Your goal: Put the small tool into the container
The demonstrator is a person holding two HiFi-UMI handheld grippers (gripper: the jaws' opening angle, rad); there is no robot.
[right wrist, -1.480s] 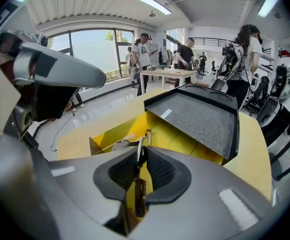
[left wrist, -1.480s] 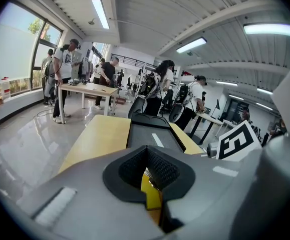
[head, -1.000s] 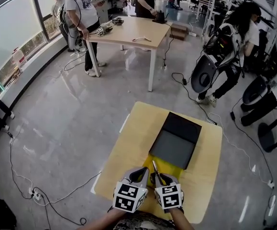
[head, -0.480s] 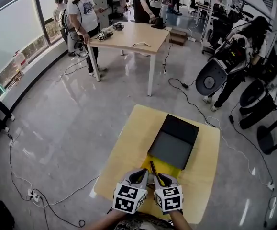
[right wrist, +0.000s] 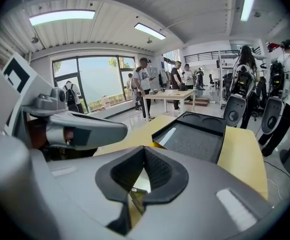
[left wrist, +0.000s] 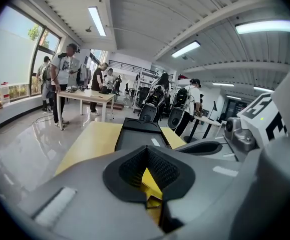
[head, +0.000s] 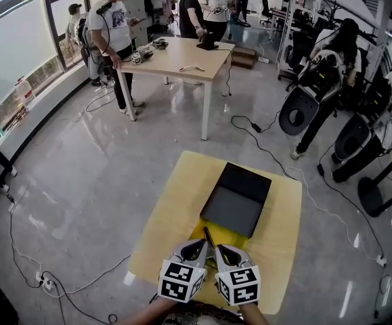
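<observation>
A black open case (head: 236, 198) lies on the yellow table (head: 175, 208), with a yellow sheet (head: 231, 235) at its near edge. Both grippers hover side by side over that sheet. A thin dark small tool (head: 208, 237) sticks out between them, pointing toward the case. My right gripper (head: 221, 250) is shut, and a shiny sliver of the tool (right wrist: 138, 182) shows in its jaw gap. My left gripper (head: 197, 248) is shut too, with yellow sheet (left wrist: 152, 184) showing in its gap, seemingly pinched. The case (right wrist: 192, 136) lies straight ahead of both.
Several people stand around a wooden table (head: 179, 56) far behind. Cables (head: 263, 141) trail over the grey floor. Black round-backed chairs and equipment (head: 297, 110) stand at the right. Bare yellow tabletop (head: 284, 229) shows to the right of the case.
The tool and the grippers have drifted slightly left in the head view, the tool tip now nearer the case's near-left corner. Both grippers stay shut.
</observation>
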